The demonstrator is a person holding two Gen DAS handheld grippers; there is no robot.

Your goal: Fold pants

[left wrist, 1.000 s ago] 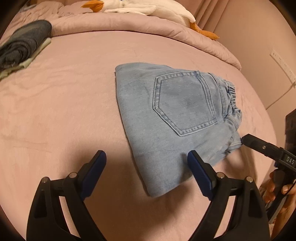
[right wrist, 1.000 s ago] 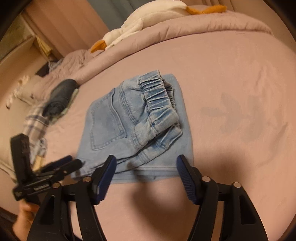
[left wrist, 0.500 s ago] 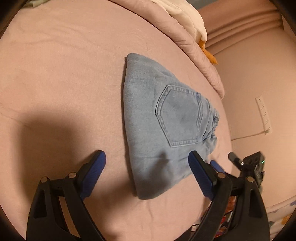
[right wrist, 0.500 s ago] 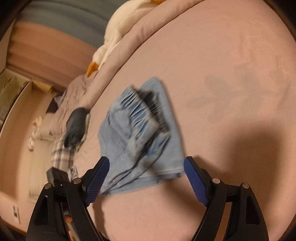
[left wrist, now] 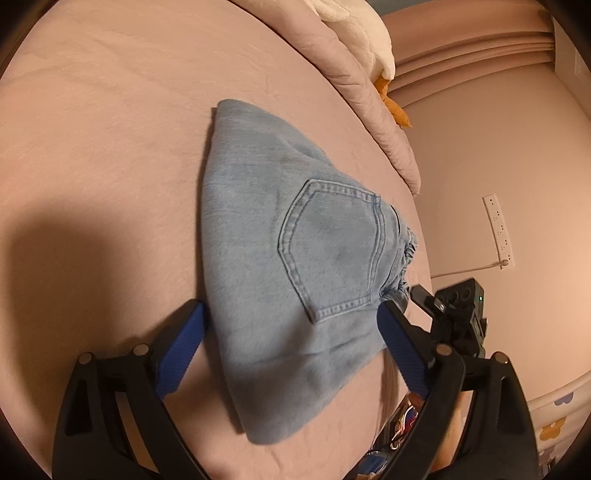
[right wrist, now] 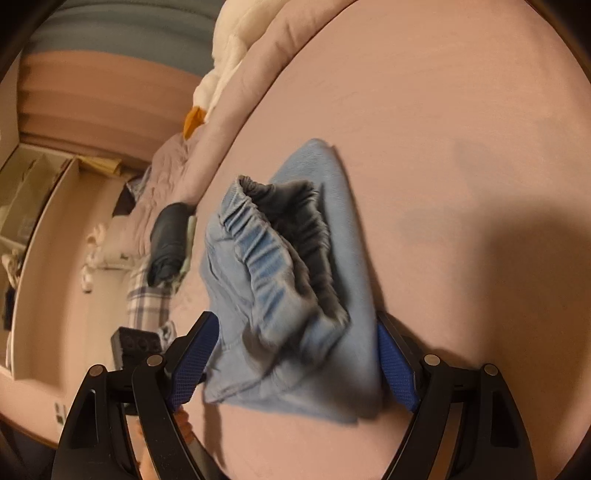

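The jeans [left wrist: 291,266] lie folded on the pink bed [left wrist: 103,147], filling the middle of both wrist views. In the left view the back pocket faces up and the gathered waistband sits at the right; in the right view that waistband stands open and rumpled at centre, somewhat blurred.

The left claw [left wrist: 291,354] is spread wide, its blue pads at either side of the near end of the jeans, the left pad touching the fabric edge. The right claw [right wrist: 295,362] is likewise wide, straddling the bundle's near end; whether its pads press the cloth is hard to tell through the blur.

Around it: a folded quilt [left wrist: 354,66] runs along the upper right of the left view, with a white plush toy [left wrist: 362,33] on it. A dark rolled garment [right wrist: 168,243] and a plaid cloth [right wrist: 146,302] sit at middle left of the right view, well apart from the jeans. A wall socket strip [left wrist: 498,230] is at the right edge.

Bare bed spreads to the upper left of the left view and the right half of the right view. The bed's edge lies close beyond the waistband.
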